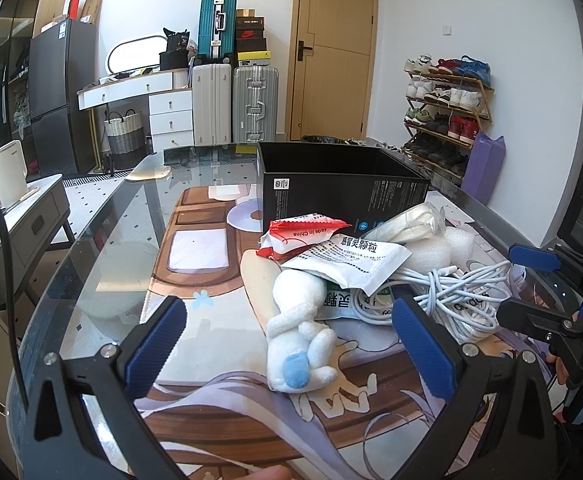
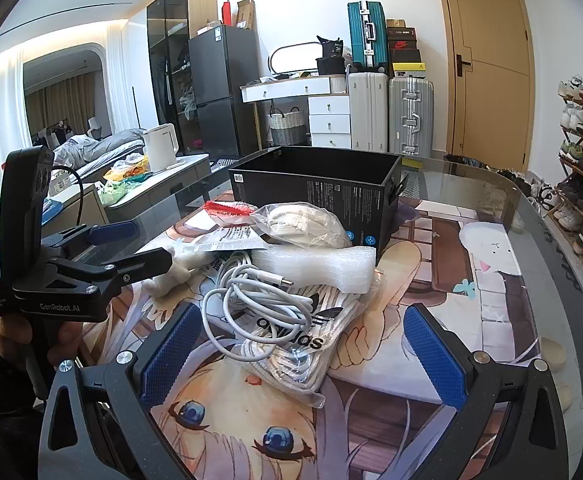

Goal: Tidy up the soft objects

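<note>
Two handheld tongs hover over a cluttered glass worktop (image 1: 103, 248). The left tongs (image 1: 291, 334) stand wide open, gripping nothing, their blue pads either side of a white plush toy (image 1: 301, 340) that lies on the printed mat; whether either pad touches it is hard to tell from this angle. The right tongs (image 2: 305, 354) are likewise spread wide and empty, framing a coiled white cable (image 2: 251, 300) resting on a clear Adidas bag (image 2: 299, 344). Behind these sit a white foam sheet (image 2: 315, 266), a bagged cream-coloured soft item (image 2: 303, 222), a red-and-white packet (image 1: 303, 234) and a white printed sachet (image 1: 355, 258), all heaped just in front of an open black box (image 1: 343, 184).
</note>
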`<state>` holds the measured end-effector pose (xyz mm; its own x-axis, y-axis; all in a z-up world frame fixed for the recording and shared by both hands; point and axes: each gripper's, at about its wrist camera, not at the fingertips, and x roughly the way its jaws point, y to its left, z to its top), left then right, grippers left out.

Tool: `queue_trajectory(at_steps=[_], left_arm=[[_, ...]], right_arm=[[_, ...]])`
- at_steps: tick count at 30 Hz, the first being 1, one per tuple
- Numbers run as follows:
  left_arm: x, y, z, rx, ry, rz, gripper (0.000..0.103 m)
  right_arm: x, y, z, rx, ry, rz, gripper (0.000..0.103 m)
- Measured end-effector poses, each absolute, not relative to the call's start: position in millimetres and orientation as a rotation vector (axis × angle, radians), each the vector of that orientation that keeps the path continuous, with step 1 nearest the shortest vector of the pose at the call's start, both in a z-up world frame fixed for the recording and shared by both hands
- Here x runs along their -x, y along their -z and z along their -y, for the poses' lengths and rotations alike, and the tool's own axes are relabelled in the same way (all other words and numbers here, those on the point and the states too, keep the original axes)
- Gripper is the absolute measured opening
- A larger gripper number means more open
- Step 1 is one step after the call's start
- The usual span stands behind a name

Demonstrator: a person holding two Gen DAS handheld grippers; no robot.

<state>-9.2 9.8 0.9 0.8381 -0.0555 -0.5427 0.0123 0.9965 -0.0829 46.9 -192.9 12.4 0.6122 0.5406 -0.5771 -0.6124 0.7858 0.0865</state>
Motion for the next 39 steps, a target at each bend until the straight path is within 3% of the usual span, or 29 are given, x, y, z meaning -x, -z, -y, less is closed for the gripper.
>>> queue_trajectory(at_steps=[22, 39], left_arm=[[6.9, -5.1, -11.2, 0.018, 0.023, -0.598, 0.103], [-7.3, 12.6, -24.3, 0.011, 0.022, -0.768, 0.103]], right_arm=[[-55.9, -20.7, 181.6, 0.164, -0.673, -0.692, 0.103], [-58.0, -17.7, 143.5, 0.221, -0.832, -0.761, 0.100]])
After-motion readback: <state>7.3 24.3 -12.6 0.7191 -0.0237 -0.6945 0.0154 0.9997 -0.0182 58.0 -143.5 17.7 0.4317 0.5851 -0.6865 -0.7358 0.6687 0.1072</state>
